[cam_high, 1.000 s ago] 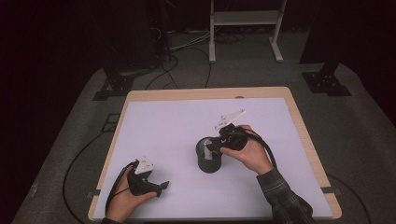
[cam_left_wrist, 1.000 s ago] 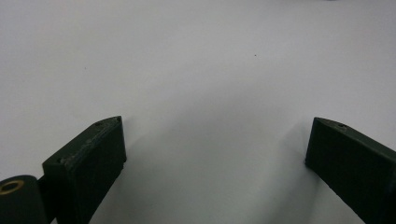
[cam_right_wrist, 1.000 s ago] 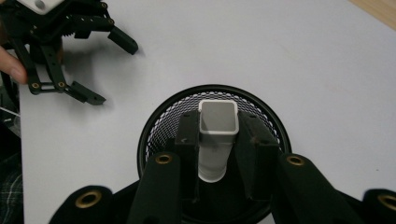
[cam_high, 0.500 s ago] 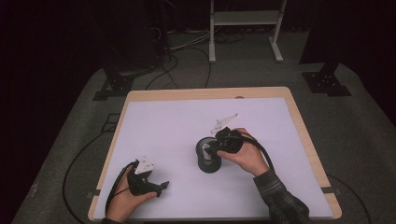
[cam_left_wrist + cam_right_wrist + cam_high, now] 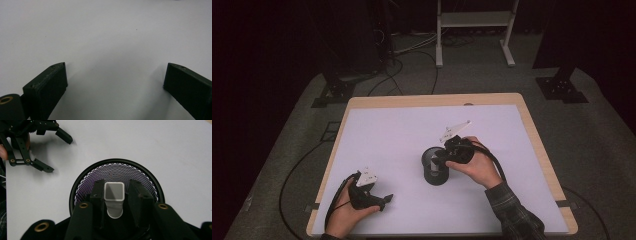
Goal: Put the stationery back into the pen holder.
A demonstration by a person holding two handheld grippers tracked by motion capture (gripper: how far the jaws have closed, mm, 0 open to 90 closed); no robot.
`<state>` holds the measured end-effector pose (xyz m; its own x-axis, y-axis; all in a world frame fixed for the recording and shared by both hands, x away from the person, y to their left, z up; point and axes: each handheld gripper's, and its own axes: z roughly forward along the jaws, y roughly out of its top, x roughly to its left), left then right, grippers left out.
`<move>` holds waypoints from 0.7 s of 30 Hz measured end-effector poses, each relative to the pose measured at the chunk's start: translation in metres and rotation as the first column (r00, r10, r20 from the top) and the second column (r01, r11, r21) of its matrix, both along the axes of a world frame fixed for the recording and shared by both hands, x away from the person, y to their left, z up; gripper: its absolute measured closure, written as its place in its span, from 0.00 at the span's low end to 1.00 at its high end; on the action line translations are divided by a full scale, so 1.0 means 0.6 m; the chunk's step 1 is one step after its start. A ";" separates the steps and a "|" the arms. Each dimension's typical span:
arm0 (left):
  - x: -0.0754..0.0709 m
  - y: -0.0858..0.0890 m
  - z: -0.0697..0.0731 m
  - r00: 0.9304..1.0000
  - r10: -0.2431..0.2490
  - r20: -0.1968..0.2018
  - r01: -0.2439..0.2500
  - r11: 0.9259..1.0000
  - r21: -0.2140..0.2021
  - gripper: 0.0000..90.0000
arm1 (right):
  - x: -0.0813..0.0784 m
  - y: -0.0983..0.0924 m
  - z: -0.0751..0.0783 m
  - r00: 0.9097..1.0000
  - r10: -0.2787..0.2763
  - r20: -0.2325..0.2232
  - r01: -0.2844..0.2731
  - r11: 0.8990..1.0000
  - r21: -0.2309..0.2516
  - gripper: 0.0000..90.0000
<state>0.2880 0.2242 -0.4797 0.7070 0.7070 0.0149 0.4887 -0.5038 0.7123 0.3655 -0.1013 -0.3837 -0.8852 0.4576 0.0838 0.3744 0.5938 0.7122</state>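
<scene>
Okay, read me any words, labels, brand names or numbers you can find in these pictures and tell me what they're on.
There are none to read: no text shows on the black mesh cup, the grey tube, the white table top, the left gripper or the right gripper.

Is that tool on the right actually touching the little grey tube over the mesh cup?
Cannot tell. In the right gripper view the grey tube sits between the right tool jaws, which have just been opening above the mesh cup; neither contact nor gap shows plainly.
</scene>
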 end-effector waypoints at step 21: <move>0.000 0.000 0.000 1.000 0.001 -0.003 -0.001 1.000 -0.002 0.04 | -0.019 -0.034 0.031 0.999 -0.027 0.041 0.024 0.998 0.052 0.37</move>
<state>0.2880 0.2240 -0.4797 0.7062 0.7079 0.0111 0.4918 -0.5017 0.7117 0.3543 -0.1220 -0.3652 -0.8765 0.4760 0.0712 0.3582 0.5463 0.7571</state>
